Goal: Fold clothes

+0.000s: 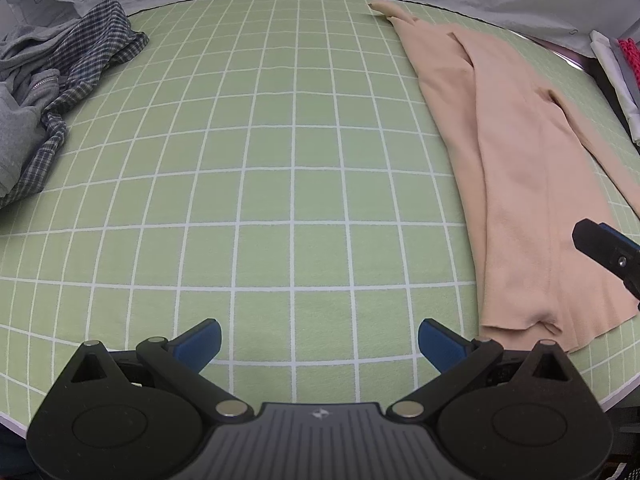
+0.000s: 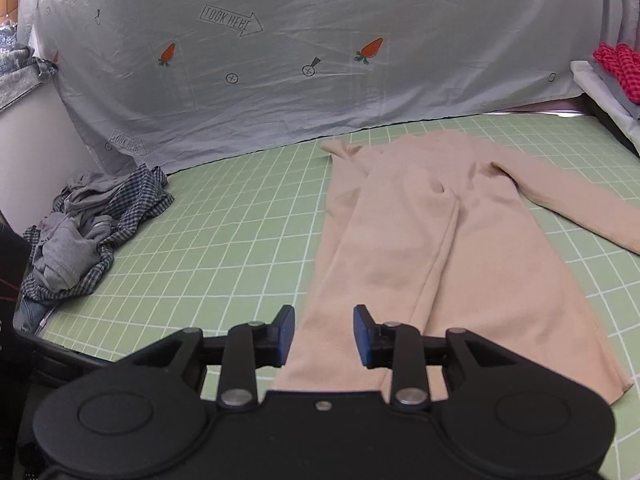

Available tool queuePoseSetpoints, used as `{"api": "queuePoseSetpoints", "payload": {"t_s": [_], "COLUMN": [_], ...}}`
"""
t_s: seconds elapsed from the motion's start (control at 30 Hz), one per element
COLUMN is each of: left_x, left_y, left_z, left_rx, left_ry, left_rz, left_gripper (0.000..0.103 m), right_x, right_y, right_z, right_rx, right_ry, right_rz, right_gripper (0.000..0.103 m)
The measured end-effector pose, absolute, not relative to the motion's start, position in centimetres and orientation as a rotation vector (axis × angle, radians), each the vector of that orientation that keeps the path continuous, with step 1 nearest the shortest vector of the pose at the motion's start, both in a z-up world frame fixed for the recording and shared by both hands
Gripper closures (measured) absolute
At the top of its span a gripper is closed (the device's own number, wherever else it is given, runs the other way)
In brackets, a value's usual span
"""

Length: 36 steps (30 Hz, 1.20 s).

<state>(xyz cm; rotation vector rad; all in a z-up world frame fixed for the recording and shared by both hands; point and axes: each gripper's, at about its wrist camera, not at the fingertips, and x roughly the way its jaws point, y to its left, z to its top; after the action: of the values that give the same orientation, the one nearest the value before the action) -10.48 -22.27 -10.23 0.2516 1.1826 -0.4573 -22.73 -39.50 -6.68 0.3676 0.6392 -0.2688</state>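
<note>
A peach long-sleeved garment (image 2: 432, 236) lies flat on the green gridded mat (image 2: 224, 248), one side folded over the body and one sleeve stretched out to the right. My right gripper (image 2: 323, 336) hovers open just above its near hem, nothing between the blue pads. In the left wrist view the same garment (image 1: 516, 184) lies along the right side. My left gripper (image 1: 320, 340) is wide open over bare mat (image 1: 280, 184), left of the hem. The right gripper's finger (image 1: 604, 248) pokes in at the right edge.
A heap of grey and checked clothes (image 2: 92, 232) sits at the mat's left edge, also the heap (image 1: 52, 92) in the left wrist view. A grey printed sheet (image 2: 304, 60) hangs behind the mat. Folded items with a red one (image 2: 618, 68) are stacked at the far right.
</note>
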Motion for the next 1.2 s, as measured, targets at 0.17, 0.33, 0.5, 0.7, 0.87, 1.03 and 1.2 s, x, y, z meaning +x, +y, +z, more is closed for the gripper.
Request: {"api": "queuePoseSetpoints", "payload": {"t_s": [0.17, 0.33, 0.5, 0.7, 0.87, 1.03, 1.2], "left_x": [-10.4, -10.4, -10.6, -10.7, -11.1, -11.7, -12.5], "left_y": [-22.4, -23.7, -26.0, -29.6, -32.7, -35.4, -37.4], "left_z": [-10.2, -10.1, -10.1, -10.2, -10.3, -10.7, -11.9], "left_rx": [0.253, 0.253, 0.263, 0.261, 0.252, 0.207, 0.161], "left_ry": [1.183, 1.175, 1.169, 1.166, 1.167, 1.164, 1.208], "left_rz": [-0.444, -0.443, -0.464, -0.46, -0.425, -0.348, -0.269], "left_gripper": [0.0, 0.0, 0.0, 0.0, 0.0, 0.0, 0.0], "right_x": [-22.7, -23.0, -23.3, -24.1, -24.8, -25.9, -27.4], "right_y": [-40.4, -41.5, -42.7, -46.4, -50.1, -54.3, -60.0], "right_z": [-7.2, -7.7, -8.2, -8.8, -9.0, -9.5, -10.5], "right_rx": [0.386, 0.378, 0.371, 0.356, 0.328, 0.255, 0.225], "right_ry": [0.66, 0.695, 0.73, 0.773, 0.792, 0.81, 0.824], "right_rz": [-0.294, -0.316, -0.34, -0.384, -0.396, -0.404, -0.473], "right_gripper": [0.07, 0.058, 0.045, 0.022, 0.007, 0.001, 0.0]}}
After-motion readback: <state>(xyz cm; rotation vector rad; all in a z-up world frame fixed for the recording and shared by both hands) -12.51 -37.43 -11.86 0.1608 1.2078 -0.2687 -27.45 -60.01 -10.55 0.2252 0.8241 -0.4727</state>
